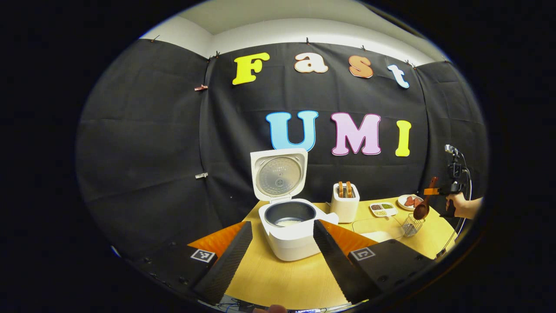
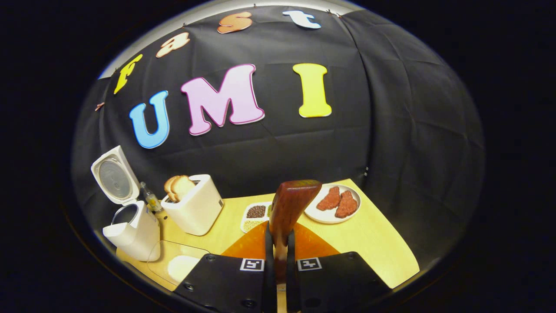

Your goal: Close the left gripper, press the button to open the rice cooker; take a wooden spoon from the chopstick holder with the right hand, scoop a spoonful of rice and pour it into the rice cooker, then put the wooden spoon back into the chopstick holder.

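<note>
The white rice cooker [image 1: 289, 243] stands open with its lid [image 1: 278, 174] raised, and a little rice lies in the dark pot. My left gripper [image 1: 282, 224] is open just in front of it, one finger on each side of the cooker. At the far right, a hand holds my right gripper [image 1: 438, 191], shut on the wooden spoon [image 1: 422, 211], whose bowl hangs just above the wire chopstick holder [image 1: 412, 226]. In the right gripper view the spoon's handle [image 2: 291, 204] rises from between the shut fingers of my right gripper [image 2: 280, 237], and the cooker [image 2: 132, 232] is at the left.
A white toaster [image 1: 345, 204] with bread stands right of the cooker. A clear tray of rice [image 1: 378, 230] lies on the wooden table [image 1: 278, 278]. Behind it are a small dish of beans [image 1: 383, 209] and a plate of meat [image 1: 410, 201]. A small bottle [image 2: 151, 200] stands between the cooker and the toaster.
</note>
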